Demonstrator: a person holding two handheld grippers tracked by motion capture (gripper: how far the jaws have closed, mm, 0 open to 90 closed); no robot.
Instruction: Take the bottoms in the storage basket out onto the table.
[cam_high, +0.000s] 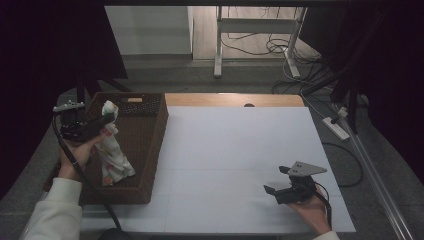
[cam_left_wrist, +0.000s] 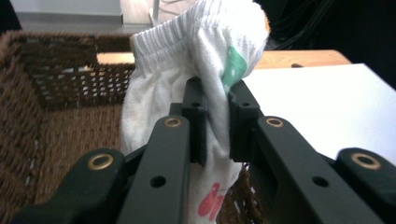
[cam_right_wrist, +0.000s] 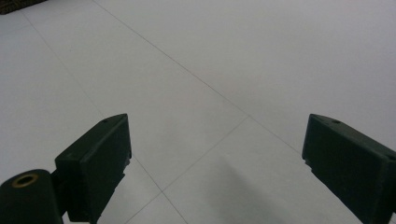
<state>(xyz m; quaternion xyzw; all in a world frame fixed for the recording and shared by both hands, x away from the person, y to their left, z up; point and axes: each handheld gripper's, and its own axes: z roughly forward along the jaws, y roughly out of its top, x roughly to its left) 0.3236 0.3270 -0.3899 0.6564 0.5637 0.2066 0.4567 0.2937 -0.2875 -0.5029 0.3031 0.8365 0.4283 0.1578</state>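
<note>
White patterned sock (cam_high: 114, 150), hanging upright, over wicker basket (cam_high: 150, 145)

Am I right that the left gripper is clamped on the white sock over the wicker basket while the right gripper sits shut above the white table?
Not quite. The right gripper is open: the right gripper view shows its jaws wide apart over the white table. The rest holds: the left gripper is clamped on the white sock over the wicker basket.

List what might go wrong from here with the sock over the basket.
1. The left tongs pinch only a fold of the sock near its cuff; the fabric may slip out.
2. The sock's lower end trails inside the wicker basket and could snag on the weave.
3. The right tongs stand open over the white table, too far away to help.
</note>
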